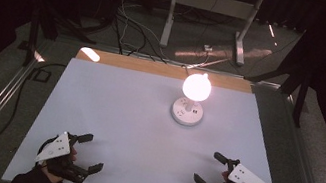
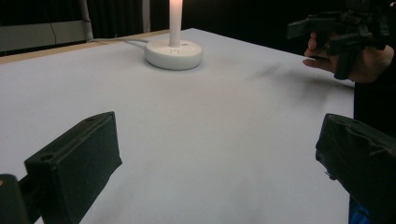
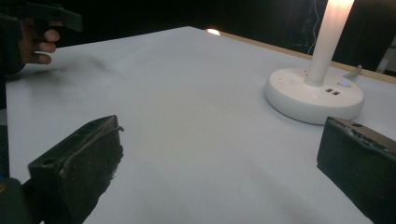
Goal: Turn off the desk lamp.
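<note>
Lamp (image 1: 196, 88) head blown out by glare in the high view, no detail readable. Both gripper views crop the lamp's top at the frame edge. Markings on the lamp base (image 3: 314, 94) too small to read. Room beyond the desk (image 1: 111, 113) too dark to make out.

No text, label, brand or number can be read anywhere. The round white plastic lamp base (image 3: 314, 94), far right of centre on the table, carries only small dark slots and a tiny lit button on its top; if there are marks beside them, they are too small to make out.
</note>
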